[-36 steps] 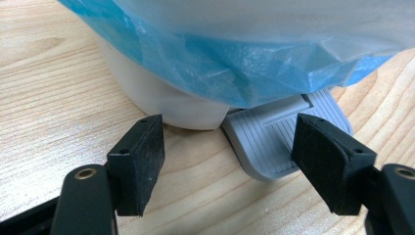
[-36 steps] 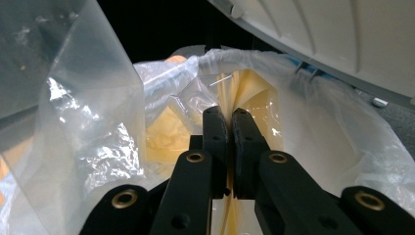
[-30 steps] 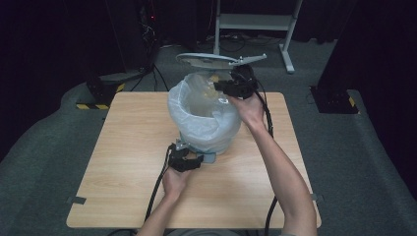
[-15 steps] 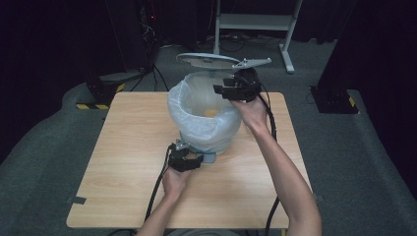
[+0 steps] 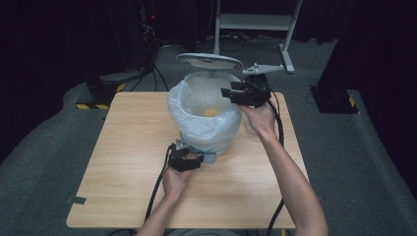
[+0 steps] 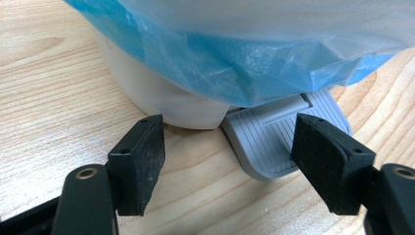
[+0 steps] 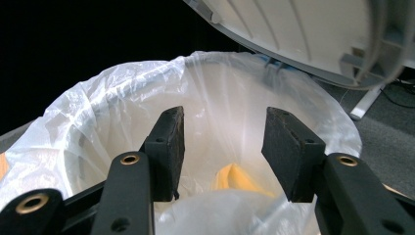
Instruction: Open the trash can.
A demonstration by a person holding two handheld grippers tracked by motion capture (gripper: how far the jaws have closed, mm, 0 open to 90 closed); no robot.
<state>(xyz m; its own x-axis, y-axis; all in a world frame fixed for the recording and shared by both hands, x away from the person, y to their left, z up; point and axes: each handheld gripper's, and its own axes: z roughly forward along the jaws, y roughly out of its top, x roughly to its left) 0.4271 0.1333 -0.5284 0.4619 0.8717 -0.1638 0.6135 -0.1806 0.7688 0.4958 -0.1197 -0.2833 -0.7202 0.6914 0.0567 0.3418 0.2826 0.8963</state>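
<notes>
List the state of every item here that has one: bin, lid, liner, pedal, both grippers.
Pedal bin: upright on table.
Lid: raised open.
Bag liner: folded over the rim, a yellow item inside.
Pedal: under left gripper.
Right gripper: jaws just opened, empty, above bin mouth.

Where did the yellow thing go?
The yellow thing lies at the bottom of the bag-lined bin in the middle of the table in the high view, just below the right tongs, under the raised lid.
</notes>
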